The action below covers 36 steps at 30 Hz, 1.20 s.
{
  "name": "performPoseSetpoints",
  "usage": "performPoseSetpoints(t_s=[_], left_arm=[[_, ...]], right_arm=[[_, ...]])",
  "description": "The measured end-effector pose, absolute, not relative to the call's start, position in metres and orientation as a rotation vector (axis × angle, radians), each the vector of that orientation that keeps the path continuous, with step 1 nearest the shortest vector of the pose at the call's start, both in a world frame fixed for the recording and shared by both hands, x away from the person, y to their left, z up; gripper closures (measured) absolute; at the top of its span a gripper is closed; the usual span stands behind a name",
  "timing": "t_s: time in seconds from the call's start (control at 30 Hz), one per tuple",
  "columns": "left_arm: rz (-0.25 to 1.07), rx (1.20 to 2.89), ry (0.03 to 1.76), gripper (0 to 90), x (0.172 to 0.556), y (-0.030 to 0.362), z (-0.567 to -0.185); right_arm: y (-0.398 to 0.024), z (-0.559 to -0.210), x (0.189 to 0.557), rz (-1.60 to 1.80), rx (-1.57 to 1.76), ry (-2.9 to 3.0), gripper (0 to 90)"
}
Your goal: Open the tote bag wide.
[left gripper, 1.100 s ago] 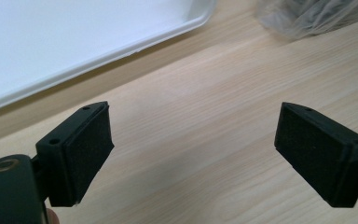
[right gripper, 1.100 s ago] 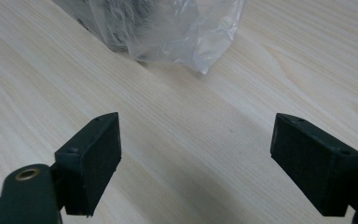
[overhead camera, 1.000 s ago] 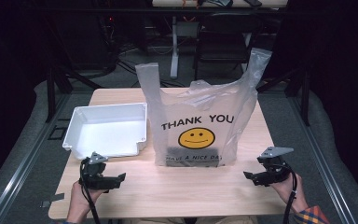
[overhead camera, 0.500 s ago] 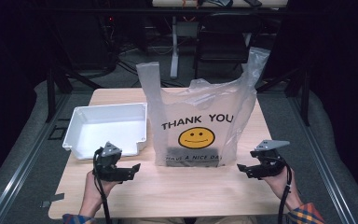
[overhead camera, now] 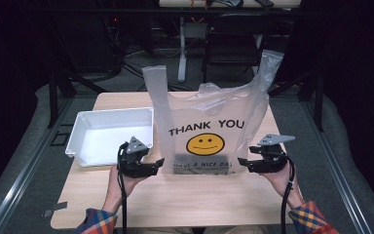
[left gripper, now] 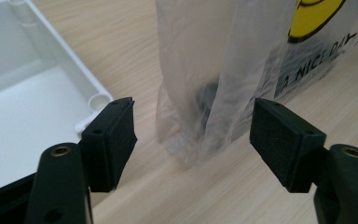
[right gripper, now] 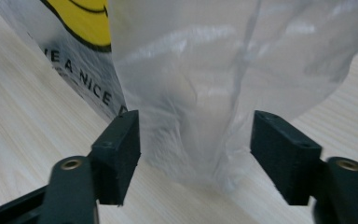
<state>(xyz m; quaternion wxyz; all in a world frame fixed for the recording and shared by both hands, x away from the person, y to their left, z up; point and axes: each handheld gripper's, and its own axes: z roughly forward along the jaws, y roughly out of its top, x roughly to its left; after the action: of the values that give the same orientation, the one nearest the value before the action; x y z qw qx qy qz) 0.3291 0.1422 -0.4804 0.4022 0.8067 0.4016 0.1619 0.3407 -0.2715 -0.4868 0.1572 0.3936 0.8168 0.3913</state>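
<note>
Wooden desk [overhead camera: 185, 200] carries an upright clear plastic bag [overhead camera: 209, 122] at its middle, with a white tray [overhead camera: 80, 131] just beside it. Left tongs [overhead camera: 159, 163] and right tongs [overhead camera: 242, 164], jaws just closing yet apart, straddle the bag's bottom corners without pressing.

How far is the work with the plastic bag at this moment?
Done: both grippers are at the bottom corners of the standing plastic bag. In hand: the left gripper and right gripper have just been closing, bag corners between the jaws, not yet pinched. Left: gripping the bag; the white tray lies empty.
</note>
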Motion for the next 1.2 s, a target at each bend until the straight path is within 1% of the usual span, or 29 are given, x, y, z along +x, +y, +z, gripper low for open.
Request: performPoseSetpoints(t_s=[0.03, 0.13, 0.17, 0.2, 0.23, 0.27, 0.3, 0.33, 0.37, 0.4, 0.43, 0.47, 0.5, 0.53, 0.77, 0.83, 1.13, 1.2], left_arm=[[0.410, 2.032, 1.003, 37.2, 0.332, 0.140, -0.480], [0.414, 2.023, 0.984, 44.3, 0.334, 0.138, -0.479], [0.409, 2.028, 0.969, 44.3, 0.335, 0.138, -0.479], [0.413, 2.026, 0.950, 46.3, 0.336, 0.136, -0.479], [0.420, 2.025, 0.949, 49.2, 0.336, 0.134, -0.480], [0.413, 2.037, 0.933, 54.5, 0.338, 0.133, -0.480], [0.411, 2.039, 0.930, 54.5, 0.338, 0.132, -0.481], [0.415, 2.039, 0.934, 56.4, 0.339, 0.130, -0.482], [0.408, 2.045, 0.924, 60.1, 0.340, 0.128, -0.484], [0.412, 2.048, 0.925, 61.2, 0.341, 0.127, -0.485], [0.409, 2.055, 0.928, 64.1, 0.342, 0.126, -0.486], [0.404, 2.062, 0.929, 67.3, 0.343, 0.125, -0.487], [0.400, 2.058, 0.931, 69.7, 0.344, 0.125, -0.488], [0.395, 2.053, 0.939, 75.7, 0.345, 0.125, -0.491], [0.367, 2.075, 0.954, 86.1, 0.350, 0.120, -0.502], [0.364, 2.086, 0.952, 88.0, 0.351, 0.118, -0.505], [0.343, 2.103, 0.970, 88.6, 0.352, 0.118, -0.511], [0.341, 2.116, 0.967, 88.6, 0.351, 0.117, -0.513]], right_arm=[[-0.269, -0.485, 0.344, 1.130, 1.118, 2.338, 44.5], [-0.268, -0.485, 0.348, 1.141, 1.117, 2.343, 57.8], [-0.268, -0.485, 0.348, 1.141, 1.117, 2.343, 57.8], [-0.267, -0.485, 0.349, 1.134, 1.123, 2.340, 63.1], [-0.267, -0.486, 0.350, 1.137, 1.121, 2.346, 66.4], [-0.267, -0.487, 0.352, 1.122, 1.126, 2.348, 74.5], [-0.267, -0.487, 0.352, 1.122, 1.126, 2.348, 74.5], [-0.266, -0.488, 0.353, 1.119, 1.127, 2.347, 76.9], [-0.266, -0.489, 0.354, 1.114, 1.131, 2.346, 80.6], [-0.266, -0.489, 0.355, 1.114, 1.136, 2.345, 83.5], [-0.266, -0.490, 0.356, 1.117, 1.138, 2.345, 86.4], [-0.266, -0.491, 0.356, 1.110, 1.144, 2.343, 88.1], [-0.266, -0.491, 0.357, 1.105, 1.149, 2.345, 88.8], [-0.266, -0.491, 0.357, 1.104, 1.152, 2.343, 89.3], [-0.268, -0.494, 0.358, 1.108, 1.163, 2.346, 89.3], [-0.268, -0.495, 0.358, 1.096, 1.159, 2.357, 89.4], [-0.269, -0.502, 0.359, 1.072, 1.182, 2.366, 89.6], [-0.271, -0.503, 0.360, 1.025, 1.189, 2.391, 89.6]])
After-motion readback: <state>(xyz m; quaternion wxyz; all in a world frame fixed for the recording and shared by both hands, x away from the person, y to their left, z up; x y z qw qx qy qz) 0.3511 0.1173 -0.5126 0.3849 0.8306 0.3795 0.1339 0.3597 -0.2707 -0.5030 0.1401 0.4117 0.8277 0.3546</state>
